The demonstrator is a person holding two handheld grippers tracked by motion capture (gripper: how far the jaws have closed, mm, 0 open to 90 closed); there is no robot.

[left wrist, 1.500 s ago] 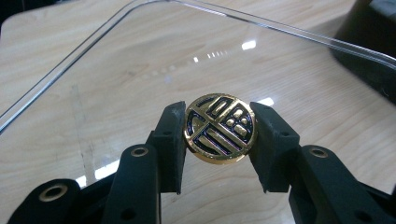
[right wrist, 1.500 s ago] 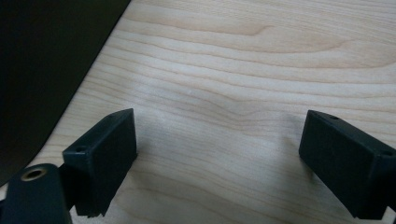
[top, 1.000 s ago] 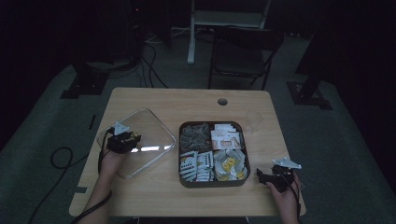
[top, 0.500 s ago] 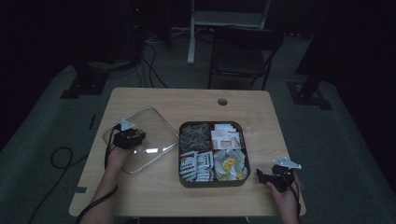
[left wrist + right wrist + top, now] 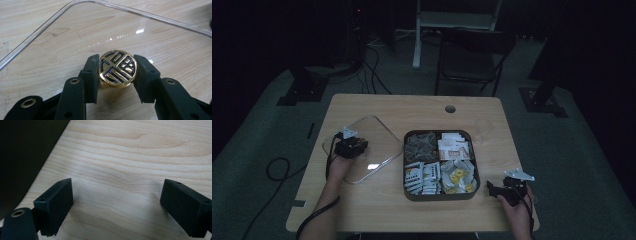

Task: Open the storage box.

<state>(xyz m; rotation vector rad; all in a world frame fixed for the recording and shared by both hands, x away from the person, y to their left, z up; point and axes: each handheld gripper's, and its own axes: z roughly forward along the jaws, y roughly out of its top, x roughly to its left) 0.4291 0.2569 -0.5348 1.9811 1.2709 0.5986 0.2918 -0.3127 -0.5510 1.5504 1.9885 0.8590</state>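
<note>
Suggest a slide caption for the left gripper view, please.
Left gripper shut on the gold knob of a clear lid.

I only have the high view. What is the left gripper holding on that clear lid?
Observer: The left gripper is shut on a round gold knob with dark blue lines on its face; the knob sits on the clear lid.
Operator: And the right one, is it holding anything?
Observer: No. The right gripper has its jaws wide apart, with bare wooden table between them.
Operator: Anything near it?
Observer: The dark tray edge, at its left.
</note>
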